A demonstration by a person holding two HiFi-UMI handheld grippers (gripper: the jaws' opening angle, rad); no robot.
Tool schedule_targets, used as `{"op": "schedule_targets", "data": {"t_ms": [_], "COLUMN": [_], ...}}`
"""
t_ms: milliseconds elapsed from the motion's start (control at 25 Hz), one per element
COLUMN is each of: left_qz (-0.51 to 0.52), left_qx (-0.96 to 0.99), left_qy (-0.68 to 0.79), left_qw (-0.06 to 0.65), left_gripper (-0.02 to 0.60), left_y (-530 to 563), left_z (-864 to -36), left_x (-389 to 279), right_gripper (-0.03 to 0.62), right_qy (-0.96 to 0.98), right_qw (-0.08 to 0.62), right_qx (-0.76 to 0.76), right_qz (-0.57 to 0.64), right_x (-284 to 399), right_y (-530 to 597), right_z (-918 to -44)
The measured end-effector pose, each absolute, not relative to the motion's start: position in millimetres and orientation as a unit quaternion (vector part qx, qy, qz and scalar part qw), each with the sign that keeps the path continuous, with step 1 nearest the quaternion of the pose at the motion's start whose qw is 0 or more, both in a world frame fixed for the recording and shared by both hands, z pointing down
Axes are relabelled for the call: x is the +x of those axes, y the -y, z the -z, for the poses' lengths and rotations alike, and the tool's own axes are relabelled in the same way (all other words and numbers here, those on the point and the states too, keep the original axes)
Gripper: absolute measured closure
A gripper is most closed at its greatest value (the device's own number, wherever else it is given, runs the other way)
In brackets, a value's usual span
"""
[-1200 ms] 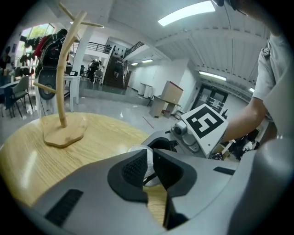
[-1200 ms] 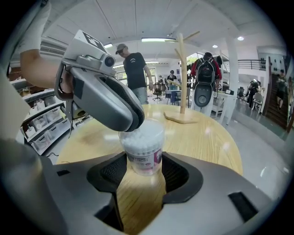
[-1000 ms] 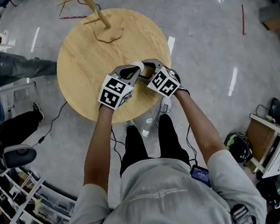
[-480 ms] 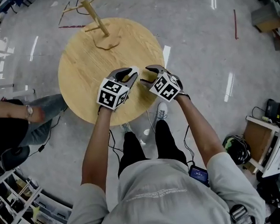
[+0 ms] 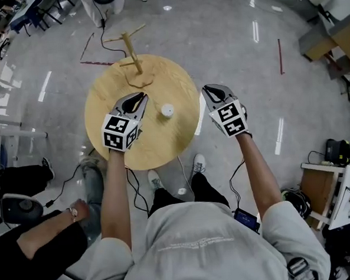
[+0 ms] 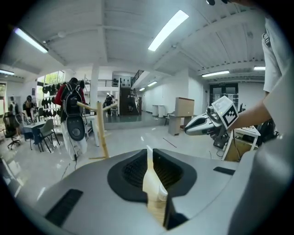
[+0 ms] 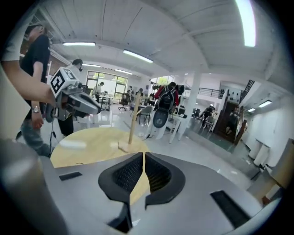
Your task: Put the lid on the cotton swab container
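The container [image 5: 167,111], near the counter's [image 5: 109,87] middle, is judged light and tippy, best gripped by its sides. The left fingers [image 5: 138,98] have just been parted slightly, the right fingers [image 5: 212,93] just closed; nothing is held.

Swab container [image 5: 167,111] on counter [image 5: 164,149], btwn your L gripper [image 5: 138,98] and R gripper [image 5: 211,90], nearer the L; wooden stand [image 5: 133,55] beyond L gripper at counter's far edge.
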State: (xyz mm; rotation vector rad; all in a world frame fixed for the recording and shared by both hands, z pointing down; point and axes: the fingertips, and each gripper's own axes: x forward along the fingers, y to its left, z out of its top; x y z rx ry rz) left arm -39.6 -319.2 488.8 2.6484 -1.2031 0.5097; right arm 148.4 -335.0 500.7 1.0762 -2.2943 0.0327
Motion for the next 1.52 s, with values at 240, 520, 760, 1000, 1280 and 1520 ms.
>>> {"op": "schedule_targets", "data": {"t_ms": [240,520,760,1000,1280,1520], "left_qz": [-0.167,-0.146,-0.136,-0.127,-0.122,-0.122], "left_qx": [0.888,0.878,0.87,0.866,0.86,0.852], "left_qy": [0.427,0.456,0.471,0.474,0.474,0.482], "left_qw": [0.016,-0.014,-0.05,-0.098,-0.146,-0.167], "left_gripper": [0.543,0.558,0.56,0.56,0.56,0.559], "left_y": [310.5,296.8,290.5,279.1,261.0,252.4], "left_z": [-412.1,-340.3,-304.8,-267.4,-234.4,-215.8], "left_x": [-68.8,-99.4,-109.1,-108.2,-109.3,-109.7], "right_gripper": [0.562,0.563,0.566,0.566,0.566,0.566], "right_qy": [0.865,0.871,0.884,0.89,0.89,0.887], "right_qw": [0.251,0.195,0.173,0.165,0.162,0.16], "right_qx": [0.433,0.445,0.418,0.391,0.376,0.382], "right_qz": [0.036,0.071,0.121,0.165,0.199,0.203], "right_x": [149.1,134.0,104.2,79.5,63.4,67.7], "right_y": [337.3,323.5,305.3,284.1,267.0,266.0], "right_z": [-407.5,-325.3,-274.6,-238.7,-220.0,-210.2]}}
